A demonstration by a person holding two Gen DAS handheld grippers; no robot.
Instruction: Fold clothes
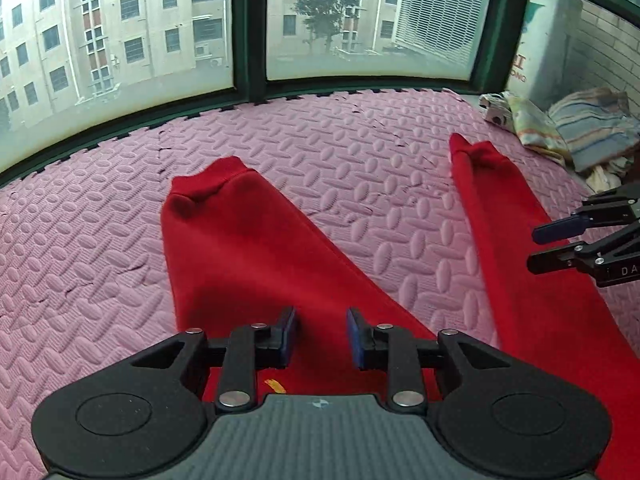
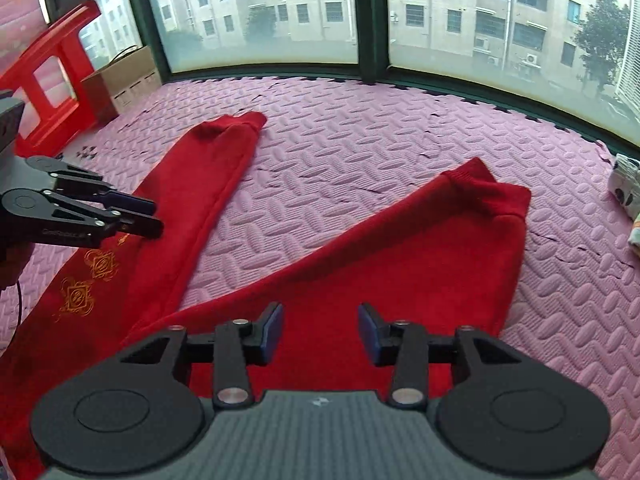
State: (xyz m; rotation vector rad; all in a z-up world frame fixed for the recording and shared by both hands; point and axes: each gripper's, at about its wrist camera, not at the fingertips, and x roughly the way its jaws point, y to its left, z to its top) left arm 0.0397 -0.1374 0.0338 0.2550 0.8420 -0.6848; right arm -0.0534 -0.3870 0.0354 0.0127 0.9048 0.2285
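Red trousers [image 1: 248, 248] lie flat on the pink foam mat [image 1: 80, 240], legs spread in a V toward the window, with gold embroidery on the left leg [image 2: 90, 280]. My left gripper [image 1: 321, 336] is open, hovering low over the left leg [image 2: 192, 200]; it also shows in the right wrist view [image 2: 150, 216]. My right gripper [image 2: 320, 332] is open, hovering over the right leg [image 2: 420, 248]; it also shows at the right edge of the left wrist view [image 1: 536, 248]. Both are empty.
A pile of folded striped and patterned clothes [image 1: 568, 128] lies at the mat's far right corner. A red plastic stool [image 2: 52, 76] and a cardboard box [image 2: 124, 80] stand at the far left. Green-framed windows [image 1: 248, 24] bound the mat's far edge.
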